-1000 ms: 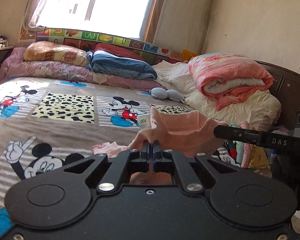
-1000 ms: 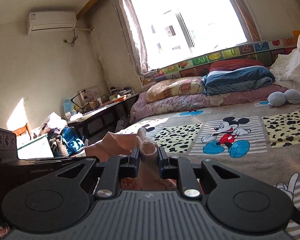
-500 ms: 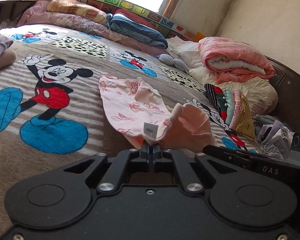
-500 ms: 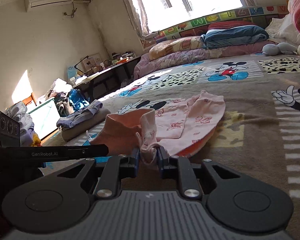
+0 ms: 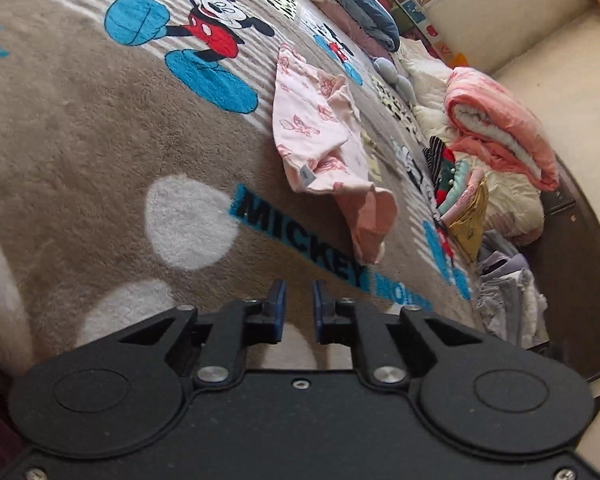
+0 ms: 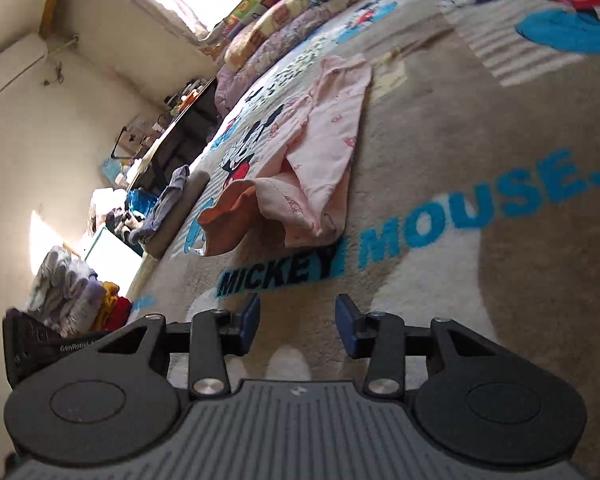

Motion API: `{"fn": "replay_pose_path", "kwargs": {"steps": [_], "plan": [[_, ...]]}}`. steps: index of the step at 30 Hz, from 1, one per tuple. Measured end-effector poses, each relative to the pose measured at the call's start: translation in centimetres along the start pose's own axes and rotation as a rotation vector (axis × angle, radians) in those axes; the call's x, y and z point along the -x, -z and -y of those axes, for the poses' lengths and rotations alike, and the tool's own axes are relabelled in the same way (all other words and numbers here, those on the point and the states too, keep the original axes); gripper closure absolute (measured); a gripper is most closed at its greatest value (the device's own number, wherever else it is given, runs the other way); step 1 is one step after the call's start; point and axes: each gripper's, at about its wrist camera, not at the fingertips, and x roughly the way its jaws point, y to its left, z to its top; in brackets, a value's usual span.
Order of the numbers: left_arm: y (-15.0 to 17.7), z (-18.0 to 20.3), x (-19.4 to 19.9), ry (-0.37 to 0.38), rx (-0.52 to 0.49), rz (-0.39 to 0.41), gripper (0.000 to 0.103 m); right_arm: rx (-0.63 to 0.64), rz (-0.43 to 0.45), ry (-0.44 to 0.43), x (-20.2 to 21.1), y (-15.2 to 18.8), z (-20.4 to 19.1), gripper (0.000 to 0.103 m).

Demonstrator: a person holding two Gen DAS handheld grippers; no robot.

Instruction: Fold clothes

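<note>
A small pink printed garment [image 5: 320, 136] lies spread on the brown cartoon-mouse blanket [image 5: 80, 128], its waistband end turned up with a white size tag showing. The right wrist view shows the same pink garment [image 6: 324, 148] from the other side. My left gripper [image 5: 299, 300] is open, a short way back from the garment's near edge, with nothing between its fingers. My right gripper [image 6: 297, 318] is open wider, also back from the cloth and holding nothing.
A row of folded clothes [image 5: 456, 196] stands on the bed's right side beside a rolled pink quilt [image 5: 500, 128]. More folded clothes [image 6: 172, 208] lie at the left edge, with piles of laundry [image 6: 68, 280] off the bed. Pillows and quilts [image 5: 356, 16] line the window.
Both grippers have let go of the pink garment, which now lies on the blanket. They have opened, drawn back from it and tilted.
</note>
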Motion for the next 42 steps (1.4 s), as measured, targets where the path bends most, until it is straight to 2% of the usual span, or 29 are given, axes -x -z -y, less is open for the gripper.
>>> {"fn": "replay_pose_path", "kwargs": {"steps": [1,2,3,6,10,12,16,19,20,21,22,23,24,25,27,30,34,36,38,39,41,42], "plan": [[-0.1,0.1,0.9,0.024,0.038,0.025,0.040,-0.076,0.003,-0.037,0.5,0.2,0.4,0.058],[-0.4,0.2,1.3,0.031,0.066,0.053,0.026,-0.152,0.005,-0.073,0.9,0.4,0.7,0.049],[-0.7,0.2,1.5,0.034,0.092,0.080,0.026,-0.228,0.008,-0.110,1.4,0.7,1.1,0.043],[-2.1,-0.2,-0.2,0.025,0.132,0.132,0.026,-0.305,0.089,-0.104,0.9,-0.1,2.3,0.043],[-3.0,-2.2,-4.9,0.036,0.231,0.138,0.026,-0.451,0.196,-0.110,-1.4,-1.4,5.4,0.043],[-2.9,-3.1,-6.7,0.052,0.288,0.144,0.029,-0.513,0.222,-0.097,-2.8,-1.3,6.5,0.049],[-3.0,-3.9,-9.4,0.107,0.335,0.171,0.030,-0.499,0.241,-0.077,-5.1,-1.5,5.8,0.051],[-3.2,-3.7,-10.7,0.111,0.312,0.164,0.038,-0.457,0.227,-0.069,-7.1,-2.0,5.1,0.052],[-3.2,-3.6,-11.1,0.106,0.297,0.156,0.045,-0.438,0.224,-0.062,-7.7,-2.1,4.9,0.056],[-3.3,-3.5,-11.4,0.102,0.282,0.148,0.055,-0.420,0.220,-0.055,-8.3,-2.3,4.8,0.065],[-3.3,-3.4,-11.8,0.097,0.267,0.141,0.060,-0.401,0.217,-0.049,-8.9,-2.4,4.7,0.071],[-3.4,-3.3,-12.1,0.093,0.252,0.133,0.066,-0.383,0.213,-0.042,-9.4,-2.5,4.6,0.084],[-3.4,-3.1,-12.5,0.088,0.237,0.125,0.070,-0.370,0.216,-0.044,-9.7,-2.6,4.5,0.087],[-3.4,-2.9,-12.5,0.068,0.202,0.124,0.074,-0.358,0.220,-0.049,-9.9,-2.6,4.4,0.087],[-3.4,-2.3,-12.5,0.006,0.110,0.128,0.094,-0.310,0.234,-0.038,-9.8,-2.8,3.8,0.086],[-3.5,-1.4,-11.2,-0.010,0.012,0.163,0.098,-0.182,0.268,0.028,-9.0,-3.3,2.4,0.084],[-2.7,0.7,-8.5,-0.010,-0.137,0.192,0.099,-0.040,0.229,0.114,-6.6,-4.1,0.9,0.085],[-1.9,0.7,-7.8,-0.044,-0.166,0.175,0.099,0.030,0.207,0.157,-5.4,-4.5,0.2,0.085],[-1.1,-0.1,-8.5,-0.104,-0.151,0.123,0.099,-0.036,0.126,0.178,-5.0,-3.9,1.7,0.084],[-0.7,-0.8,-8.9,-0.133,-0.133,0.096,0.099,-0.072,0.112,0.188,-4.9,-3.5,2.7,0.087],[-0.4,-1.8,-9.0,-0.113,-0.064,0.077,0.098,-0.110,0.156,0.143,-3.9,-1.6,3.9,0.087],[-0.3,-1.9,-8.7,-0.091,-0.050,0.078,0.092,-0.122,0.170,0.136,-3.7,-1.3,3.7,0.079]]}}
